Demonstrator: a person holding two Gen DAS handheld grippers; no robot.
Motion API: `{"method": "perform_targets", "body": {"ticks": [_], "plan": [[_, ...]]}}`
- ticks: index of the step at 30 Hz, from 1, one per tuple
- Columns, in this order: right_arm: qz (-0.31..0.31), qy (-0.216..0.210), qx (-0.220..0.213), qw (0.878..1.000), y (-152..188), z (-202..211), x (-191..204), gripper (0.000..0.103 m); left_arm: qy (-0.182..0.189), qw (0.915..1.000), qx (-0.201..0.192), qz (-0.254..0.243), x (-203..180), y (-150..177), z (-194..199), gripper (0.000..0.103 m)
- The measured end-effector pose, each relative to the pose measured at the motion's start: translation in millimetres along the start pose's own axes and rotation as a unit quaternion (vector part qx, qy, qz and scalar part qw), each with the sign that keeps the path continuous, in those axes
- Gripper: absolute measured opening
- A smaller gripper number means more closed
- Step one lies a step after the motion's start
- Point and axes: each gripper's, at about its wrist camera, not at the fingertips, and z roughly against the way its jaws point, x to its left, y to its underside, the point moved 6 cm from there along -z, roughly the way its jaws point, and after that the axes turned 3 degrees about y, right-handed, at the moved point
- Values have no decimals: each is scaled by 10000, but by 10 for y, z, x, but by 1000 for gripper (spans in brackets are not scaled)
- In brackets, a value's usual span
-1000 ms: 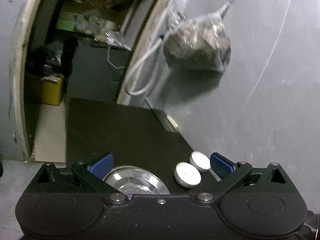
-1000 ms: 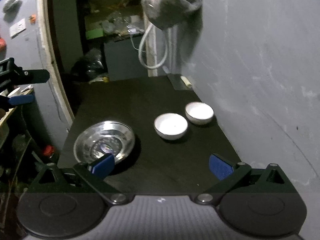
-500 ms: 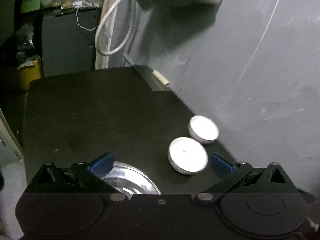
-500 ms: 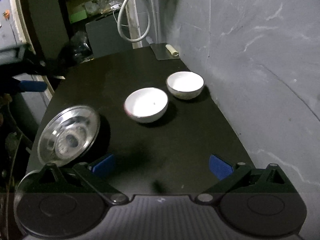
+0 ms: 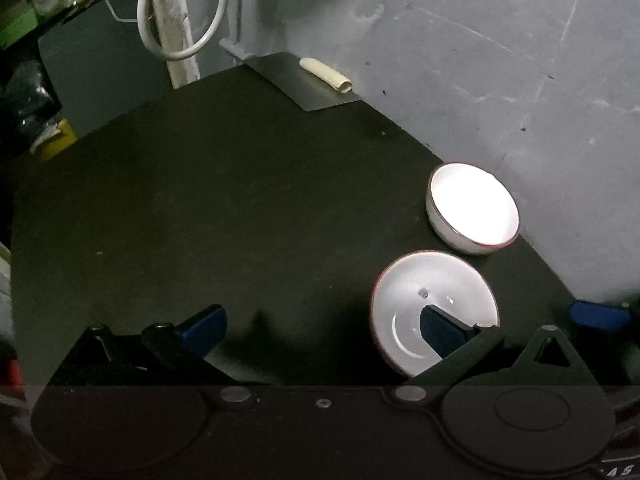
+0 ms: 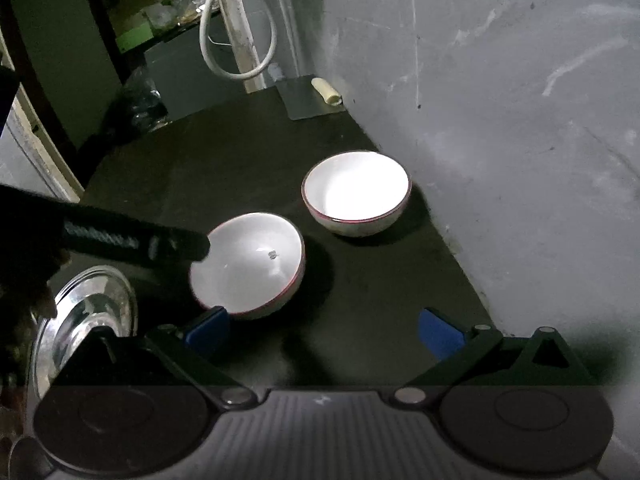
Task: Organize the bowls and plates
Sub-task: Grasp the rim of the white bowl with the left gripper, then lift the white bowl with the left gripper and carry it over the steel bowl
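Hovering with fingers spread, the left tool (image 5: 320,326) and right tool (image 6: 322,330) face two bowls (image 6: 356,192) beside the wall (image 6: 520,120); counter (image 5: 200,200) lies open leftward.

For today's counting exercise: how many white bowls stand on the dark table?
2. The near bowl sits beside the steel plate; the far bowl stands by the wall. None looks hidden.

Black table (image 6: 248,160) – 2 bowls (image 6: 356,190), steel plate (image 6: 92,312).
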Motion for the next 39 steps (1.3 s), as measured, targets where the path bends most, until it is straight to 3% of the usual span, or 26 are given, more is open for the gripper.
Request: {"method": "perform_targets", "body": {"ticks": [6, 11, 14, 18, 23, 28, 31, 33, 39], "plan": [[-36, 23, 31, 10000, -59, -145, -16, 103, -142, 9998, 131, -75, -56, -23, -85, 102], [-280, -268, 158, 9991, -56, -237, -43, 102, -87, 9995, 264, 146, -77, -25, -145, 102], [-205, -262, 121, 9994, -73, -262, -35, 93, -261, 9981, 486, 282, -59, -8, -204, 101], [-254, -332, 154, 9990, -94, -310, -49, 82, -310, 9978, 462, 361, -54, -14, -200, 96], [-445, -559, 252, 9971, -112, -330, -41, 79, -168, 9973, 551, 461, -72, -21, -221, 91], [-552, -636, 282, 9960, -124, -343, -31, 70, -16, 9961, 594, 646, -91, -17, -248, 76], [-606, -716, 287, 9952, -140, -364, -26, 64, 144, 9944, 615, 844, -96, 8, -268, 59], [-657, -769, 299, 9944, -152, -377, -21, 56, 262, 9920, 659, 1048, -100, 34, -283, 40], [-792, -923, 367, 9919, -147, -419, -9, 34, 615, 9875, 620, 1311, -129, 84, -283, 25]]}}
